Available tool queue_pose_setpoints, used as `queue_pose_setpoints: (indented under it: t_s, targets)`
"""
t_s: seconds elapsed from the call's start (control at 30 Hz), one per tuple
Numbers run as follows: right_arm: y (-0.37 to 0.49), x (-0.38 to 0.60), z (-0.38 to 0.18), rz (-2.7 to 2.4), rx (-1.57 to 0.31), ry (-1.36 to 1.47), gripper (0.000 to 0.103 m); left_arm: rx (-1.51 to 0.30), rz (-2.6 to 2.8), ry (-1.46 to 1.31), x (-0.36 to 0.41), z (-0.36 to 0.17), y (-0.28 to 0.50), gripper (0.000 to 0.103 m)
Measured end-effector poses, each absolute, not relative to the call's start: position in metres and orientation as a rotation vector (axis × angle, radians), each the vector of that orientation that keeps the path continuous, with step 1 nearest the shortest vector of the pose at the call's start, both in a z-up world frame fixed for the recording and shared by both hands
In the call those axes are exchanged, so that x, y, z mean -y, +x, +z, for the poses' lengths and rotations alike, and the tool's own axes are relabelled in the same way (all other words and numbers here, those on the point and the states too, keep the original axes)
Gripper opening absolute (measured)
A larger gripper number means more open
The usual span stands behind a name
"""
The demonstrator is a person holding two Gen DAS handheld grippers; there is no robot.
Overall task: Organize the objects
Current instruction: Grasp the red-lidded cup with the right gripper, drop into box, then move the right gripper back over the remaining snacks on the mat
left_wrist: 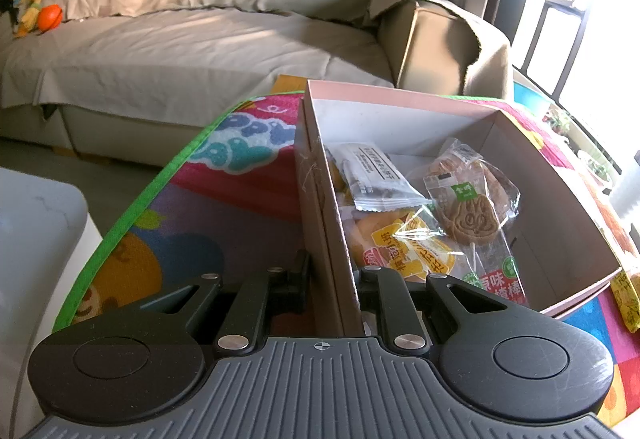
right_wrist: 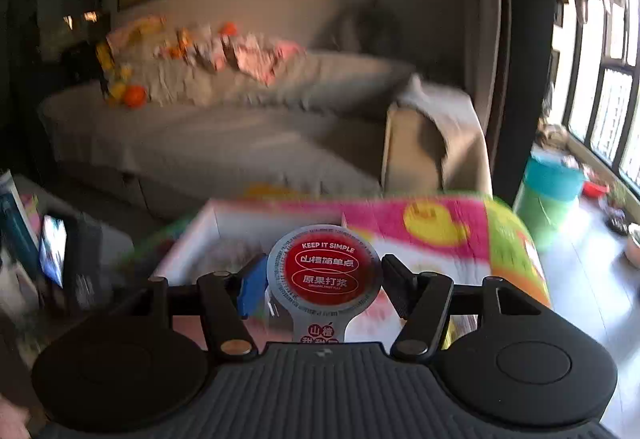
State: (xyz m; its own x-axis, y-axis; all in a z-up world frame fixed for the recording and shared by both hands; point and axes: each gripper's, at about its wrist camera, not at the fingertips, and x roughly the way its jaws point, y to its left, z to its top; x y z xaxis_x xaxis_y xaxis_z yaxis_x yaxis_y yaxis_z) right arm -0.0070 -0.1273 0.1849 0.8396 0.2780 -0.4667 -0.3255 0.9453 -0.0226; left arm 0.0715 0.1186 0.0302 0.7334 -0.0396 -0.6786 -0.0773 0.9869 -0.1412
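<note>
In the left wrist view my left gripper [left_wrist: 334,281] is shut on the left wall of a pink cardboard box [left_wrist: 320,175] that stands on a colourful play mat [left_wrist: 240,175]. Inside the box lie a white-wrapped bar [left_wrist: 376,179], a bunny-shaped cookie lollipop [left_wrist: 468,215] and yellow-orange snack packets [left_wrist: 404,247]. In the right wrist view my right gripper [right_wrist: 324,279] is shut on a round red-and-white hawthorn lollipop packet [right_wrist: 325,267] and holds it above the box [right_wrist: 208,223]. That view is blurred.
A grey sofa [left_wrist: 200,51] with clothes and an orange ball [left_wrist: 50,17] stands behind the mat. A white table edge [left_wrist: 36,223] is at left. A yellow packet [left_wrist: 626,299] lies right of the box. A green-blue bin [right_wrist: 548,195] stands near the windows.
</note>
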Motion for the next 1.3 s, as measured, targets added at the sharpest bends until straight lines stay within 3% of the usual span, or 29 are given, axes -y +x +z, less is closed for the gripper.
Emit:
queue_pose_setpoints:
  t_s: [0.17, 0.57, 0.7, 1.0, 1.3]
  targets:
    - [0.017, 0.1, 0.202, 0.361, -0.419, -0.097, 0.061, -0.745, 0.011, -0.172, -0.121, 0.03, 0.072, 0.017]
    - [0.108, 0.04, 0.177, 0.422, -0.523, -0.035, 0.061, -0.744, 0.01, -0.174, -0.121, 0.029, 0.073, 0.017]
    - [0.127, 0.034, 0.166, 0.383, -0.543, -0.026, 0.072, -0.743, 0.01, -0.174, -0.121, 0.029, 0.072, 0.017]
    - [0.064, 0.092, 0.136, 0.309, -0.518, -0.137, 0.085, -0.739, 0.014, -0.171, -0.123, 0.027, 0.072, 0.017]
    - [-0.014, 0.163, 0.087, 0.16, -0.625, -0.215, 0.087, -0.739, 0.017, -0.171, -0.123, 0.027, 0.073, 0.017]
